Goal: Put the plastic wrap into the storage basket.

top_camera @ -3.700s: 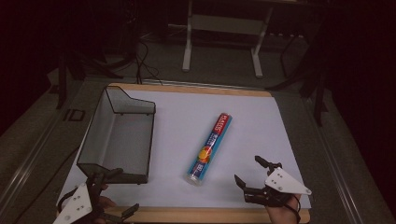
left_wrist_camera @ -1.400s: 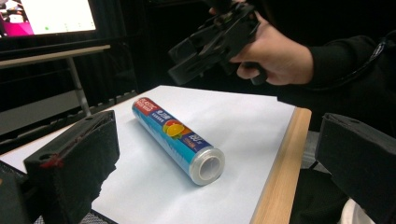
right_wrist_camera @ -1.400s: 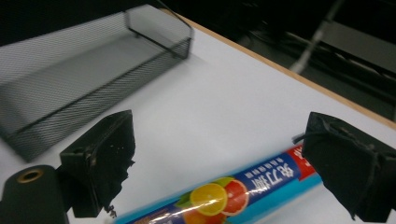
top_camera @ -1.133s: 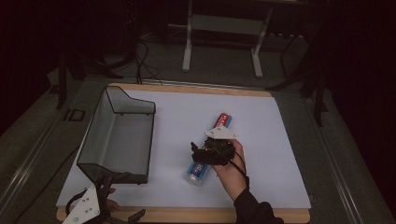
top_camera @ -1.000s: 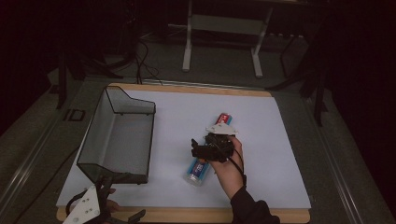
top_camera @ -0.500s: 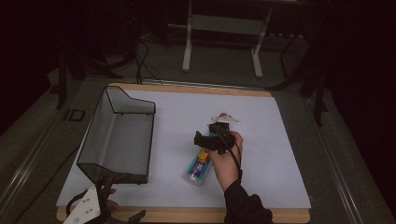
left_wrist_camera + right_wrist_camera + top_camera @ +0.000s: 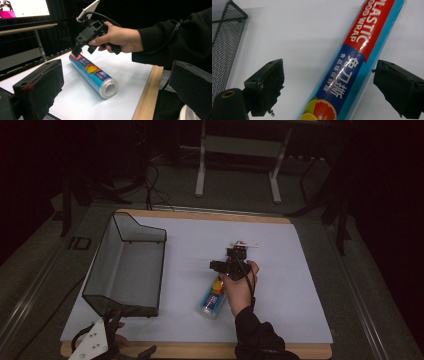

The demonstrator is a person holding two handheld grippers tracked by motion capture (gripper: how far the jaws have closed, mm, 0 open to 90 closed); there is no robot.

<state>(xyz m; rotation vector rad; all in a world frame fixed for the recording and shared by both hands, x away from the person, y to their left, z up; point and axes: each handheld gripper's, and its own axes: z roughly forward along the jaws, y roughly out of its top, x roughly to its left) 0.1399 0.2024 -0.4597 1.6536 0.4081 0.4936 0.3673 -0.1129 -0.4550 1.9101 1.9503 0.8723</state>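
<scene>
From above, the far half of the plastic wrap roll [image 7: 212, 298] is hidden under the right tongs [image 7: 226, 266] and the hand (only its near end shows, toward six o'clock). The left tongs [image 7: 102, 347] are cut off by the bottom edge at seven o'clock. In the right gripper view both ends of the roll run out of frame, and the wire basket [image 7: 223, 32] is clipped at ten o'clock.

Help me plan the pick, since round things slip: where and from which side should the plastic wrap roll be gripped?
Grip the plastic wrap roll across its middle, from above. It lies flat on the table, so its long round sides are free there. The open right gripper already straddles it.
</scene>
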